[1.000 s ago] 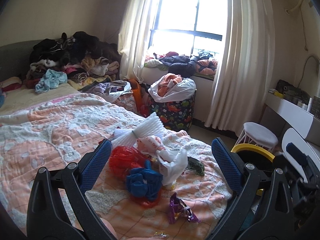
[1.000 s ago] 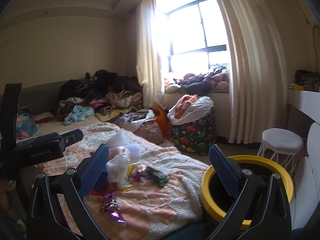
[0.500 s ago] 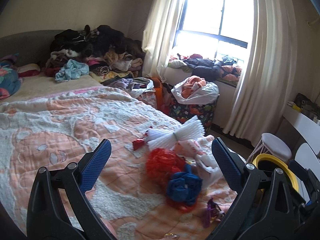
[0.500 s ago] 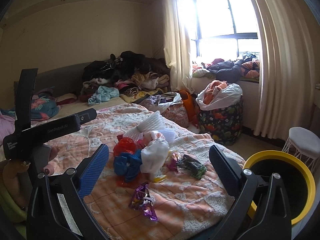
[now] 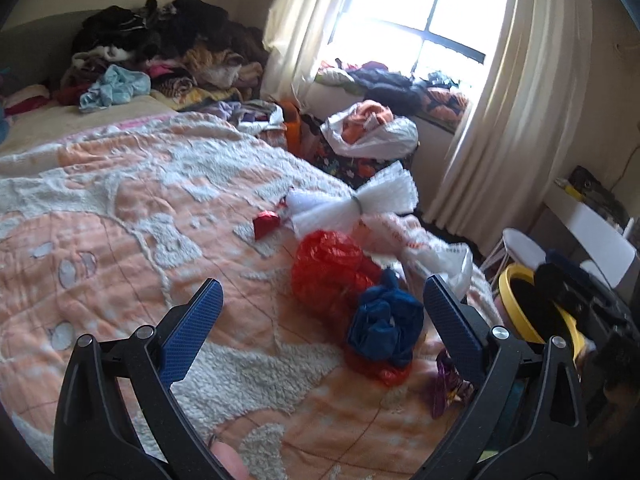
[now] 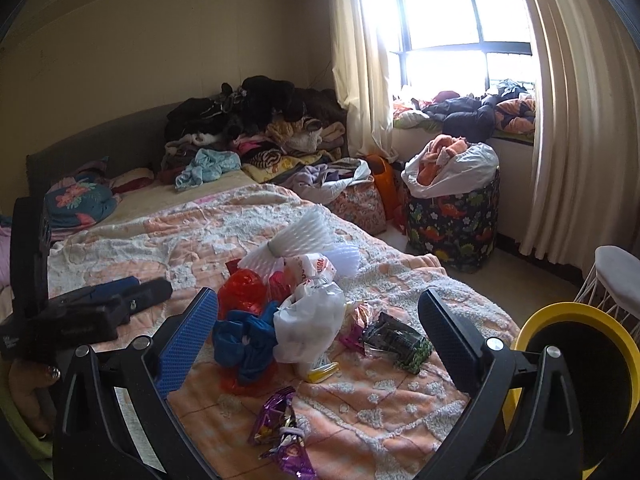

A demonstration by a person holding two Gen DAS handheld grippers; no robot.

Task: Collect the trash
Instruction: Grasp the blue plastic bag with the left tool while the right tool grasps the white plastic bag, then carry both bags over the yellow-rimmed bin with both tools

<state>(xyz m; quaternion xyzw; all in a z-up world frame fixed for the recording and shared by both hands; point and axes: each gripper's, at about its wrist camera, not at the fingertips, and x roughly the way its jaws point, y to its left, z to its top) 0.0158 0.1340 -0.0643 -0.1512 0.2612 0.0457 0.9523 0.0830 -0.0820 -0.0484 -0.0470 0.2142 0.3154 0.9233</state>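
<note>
A heap of trash lies on the peach bedspread [image 5: 120,216]: a red plastic bag [image 5: 328,268], a crumpled blue bag [image 5: 386,328], a white plastic bag [image 6: 310,326], white foam netting [image 5: 352,204], a small red wrapper [image 5: 266,224], a purple foil wrapper [image 6: 280,430] and a dark green packet [image 6: 398,342]. My left gripper [image 5: 320,320] hovers open over the bed, just left of the red and blue bags. Above the near edge of the bed my right gripper [image 6: 318,324] is open, with the heap framed between its fingers and nothing held.
A yellow-rimmed bin [image 6: 576,356] stands on the floor at the bed's right corner. Beyond it are a white stool [image 6: 618,272], a patterned laundry basket [image 6: 452,216], curtains and a window ledge with clothes. Piled clothes [image 6: 256,120] cover the bed's far end.
Both grippers have swung left and lower over the bed. The trash heap now sits closer and further right in the left wrist view. Nothing was picked up.
</note>
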